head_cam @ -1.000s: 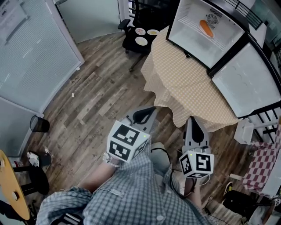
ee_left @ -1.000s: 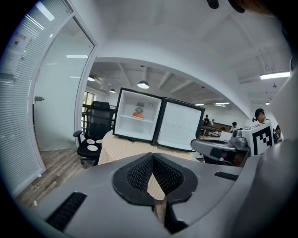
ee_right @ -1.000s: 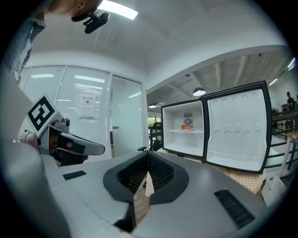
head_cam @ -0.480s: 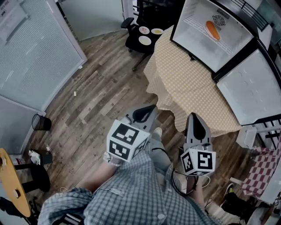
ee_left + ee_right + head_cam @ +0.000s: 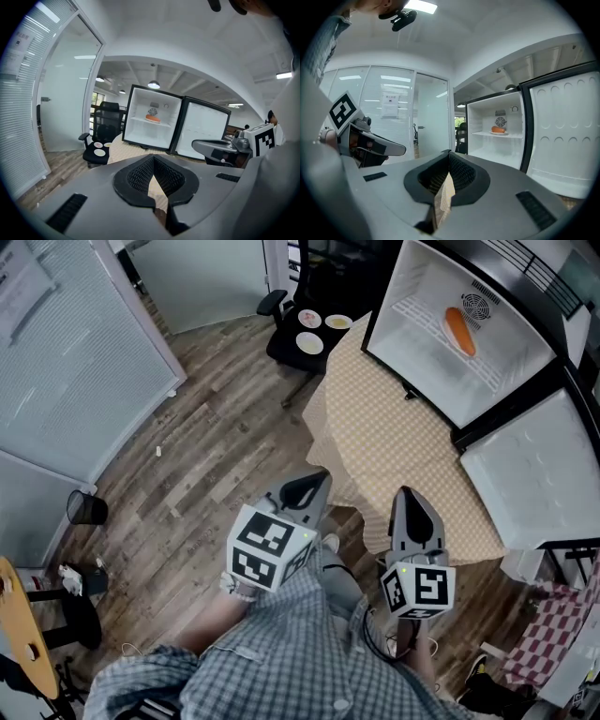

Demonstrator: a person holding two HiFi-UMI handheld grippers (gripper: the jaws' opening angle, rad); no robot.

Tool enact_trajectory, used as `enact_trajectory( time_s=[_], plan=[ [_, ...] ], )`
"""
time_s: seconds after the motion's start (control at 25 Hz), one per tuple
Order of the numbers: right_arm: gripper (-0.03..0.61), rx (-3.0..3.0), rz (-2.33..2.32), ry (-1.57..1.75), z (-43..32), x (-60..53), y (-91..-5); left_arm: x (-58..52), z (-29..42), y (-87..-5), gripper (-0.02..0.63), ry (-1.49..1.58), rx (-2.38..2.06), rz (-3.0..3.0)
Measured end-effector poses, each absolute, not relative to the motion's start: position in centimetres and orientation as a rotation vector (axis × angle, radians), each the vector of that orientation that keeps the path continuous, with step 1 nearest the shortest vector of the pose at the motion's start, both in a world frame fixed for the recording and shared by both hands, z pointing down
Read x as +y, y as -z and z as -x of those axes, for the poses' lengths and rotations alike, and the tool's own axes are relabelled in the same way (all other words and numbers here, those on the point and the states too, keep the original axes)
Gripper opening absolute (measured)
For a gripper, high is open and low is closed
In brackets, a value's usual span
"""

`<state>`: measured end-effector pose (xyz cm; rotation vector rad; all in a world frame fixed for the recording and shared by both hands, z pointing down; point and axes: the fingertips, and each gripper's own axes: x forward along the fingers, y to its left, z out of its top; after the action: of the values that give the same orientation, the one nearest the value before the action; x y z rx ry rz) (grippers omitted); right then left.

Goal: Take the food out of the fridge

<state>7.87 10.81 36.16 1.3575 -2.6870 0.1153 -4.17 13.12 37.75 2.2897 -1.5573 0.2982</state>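
A small white fridge (image 5: 469, 324) stands open on a table with a beige checked cloth (image 5: 394, 427). An orange piece of food (image 5: 459, 331) lies on a plate on the fridge's upper shelf, also seen in the left gripper view as the food (image 5: 153, 117) and in the right gripper view as the food (image 5: 498, 130). My left gripper (image 5: 319, 476) and right gripper (image 5: 404, 493) are side by side at the table's near edge, well short of the fridge. Both point toward it, shut and empty. In their own views the left gripper (image 5: 153, 157) and the right gripper (image 5: 449, 152) show closed tips.
The fridge door (image 5: 534, 474) hangs open to the right. A black office chair (image 5: 305, 329) with small plates on its seat stands left of the table. A blinds-covered glass partition (image 5: 75, 362) and a black waste bin (image 5: 84, 507) are at the left. A red checked cloth (image 5: 548, 634) lies at the lower right.
Both grippers have come forward together toward the table and fridge, still shut. The fridge and table now lie nearer in the head view.
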Motion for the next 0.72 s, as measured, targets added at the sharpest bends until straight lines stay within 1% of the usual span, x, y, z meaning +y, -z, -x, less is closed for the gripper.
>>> enact_trajectory(
  time_s=[0.28,0.72],
  plan=[
    [0.009,-2.692,-1.300,-0.068,-7.5,4.1,-35.1,6.8,4.7,-36.7,0.003,-0.251,-1.592,-2.256],
    [0.011,-2.689,-1.274,-0.045,-8.6,-3.4,-34.9,-0.7,3.4,-35.6,0.003,-0.210,-1.613,-2.273]
  ],
)
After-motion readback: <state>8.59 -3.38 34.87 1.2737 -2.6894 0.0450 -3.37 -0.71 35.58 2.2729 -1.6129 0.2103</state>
